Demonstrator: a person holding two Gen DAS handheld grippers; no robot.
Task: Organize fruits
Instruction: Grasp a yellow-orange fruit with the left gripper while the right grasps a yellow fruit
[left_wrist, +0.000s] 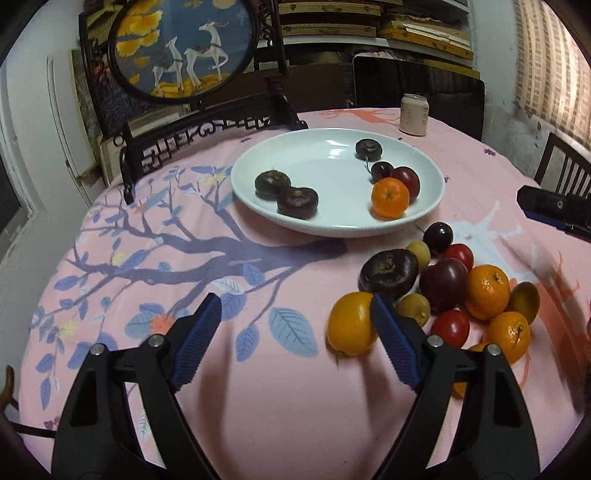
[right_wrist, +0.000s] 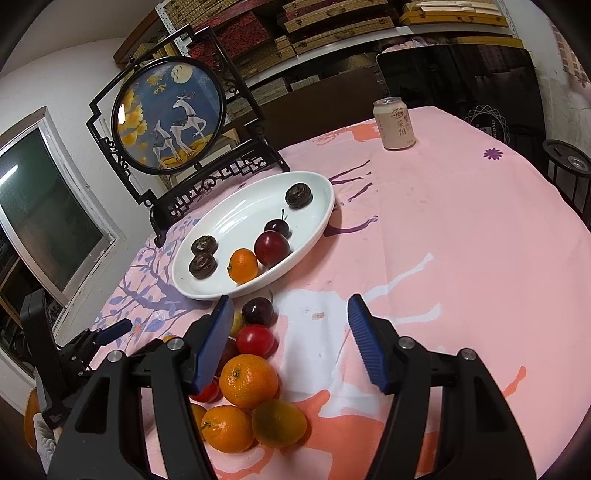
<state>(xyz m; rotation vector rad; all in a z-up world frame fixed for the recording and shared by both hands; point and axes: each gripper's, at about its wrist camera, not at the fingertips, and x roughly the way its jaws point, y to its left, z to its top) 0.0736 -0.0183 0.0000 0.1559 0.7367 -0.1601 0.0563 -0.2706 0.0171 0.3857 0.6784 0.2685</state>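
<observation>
Left wrist view showed the left gripper (left_wrist: 295, 325) spread wide, gripping nothing; the yellow-orange fruit (left_wrist: 351, 323) sat just beyond its right finger, possibly touching. The right gripper (right_wrist: 291, 339) stood released, empty, the fruit pile (right_wrist: 251, 376) beside its left finger, 6 fruits on the white plate (right_wrist: 229, 221) ahead.

White plate (left_wrist: 332, 225), upright on the cloth, holds 3 dark flattish water-chestnut-like fruits (left_wrist: 272, 183), a cherry w/ stem (left_wrist: 381, 171), a dark red plum (left_wrist: 408, 180) & one mandarin (left_wrist: 390, 197) at its near-right rim. Rest of fruit sits in a pile (left_wrist: 454, 291) just off the plate's near-right edge, touching each other: mandarins, red tomatoes (or similar), plum, cherry, small tan longans, one big dark chestnut.
</observation>
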